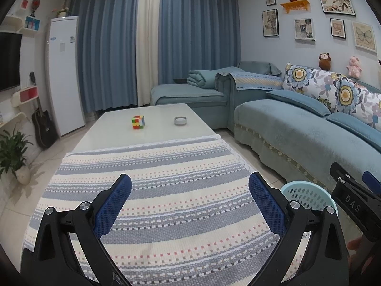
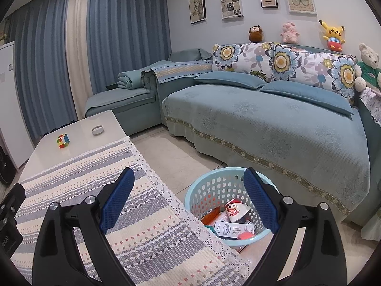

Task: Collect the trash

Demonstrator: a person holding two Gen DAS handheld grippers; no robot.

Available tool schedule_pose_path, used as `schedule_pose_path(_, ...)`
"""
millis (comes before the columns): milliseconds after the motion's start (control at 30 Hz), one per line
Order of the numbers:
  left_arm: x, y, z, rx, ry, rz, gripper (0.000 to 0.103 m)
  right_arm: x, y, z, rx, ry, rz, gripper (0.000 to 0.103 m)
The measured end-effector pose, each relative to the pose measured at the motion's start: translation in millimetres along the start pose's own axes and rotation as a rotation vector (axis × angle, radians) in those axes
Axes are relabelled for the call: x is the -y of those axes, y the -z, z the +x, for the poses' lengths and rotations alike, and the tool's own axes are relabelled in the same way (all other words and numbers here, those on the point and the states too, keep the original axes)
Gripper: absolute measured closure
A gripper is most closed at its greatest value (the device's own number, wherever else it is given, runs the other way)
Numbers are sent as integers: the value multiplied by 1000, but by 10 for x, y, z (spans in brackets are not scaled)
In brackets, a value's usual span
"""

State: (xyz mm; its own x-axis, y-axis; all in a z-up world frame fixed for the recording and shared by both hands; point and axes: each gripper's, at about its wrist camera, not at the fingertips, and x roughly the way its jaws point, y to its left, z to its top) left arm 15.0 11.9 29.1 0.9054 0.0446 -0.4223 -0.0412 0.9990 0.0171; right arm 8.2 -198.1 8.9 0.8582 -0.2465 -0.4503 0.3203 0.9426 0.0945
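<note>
Gaping empty, both grippers [image 1: 190, 199] [image 2: 189, 191]; basket [image 2: 202, 190] trash [image 2: 234, 221] partly hidden, perhaps cartons.

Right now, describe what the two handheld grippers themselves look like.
Both match: the left gripper and right gripper have glossy black plastic arms with silver round bolts and two blue fingers with mesh-textured pads. In the left view, the right gripper's black body carries white lettering "DAS". No cables or sleeves show.

My left wrist camera sits low over the striped cloth [image 1: 152, 190], facing down the table [image 1: 157, 119] toward the curtains [image 1: 152, 40]. My right one hangs off the table's corner above the basket [image 2: 209, 186], angled toward the sofa [image 2: 273, 128]. Both share cloth, table, sofa.
</note>
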Motion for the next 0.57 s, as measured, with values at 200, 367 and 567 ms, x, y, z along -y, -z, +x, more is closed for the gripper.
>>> schedule_pose_path(200,20,10,-32,21,-18,7,8,-1,1,0,0,0,0,15)
schedule_pose_path(367,17,26,-37,3,9,-6,8,2,0,-1,1,1,1,15)
schedule_pose_path(567,-32,16,-11,-9,14,-25,7,4,0,0,1,1,1,15)
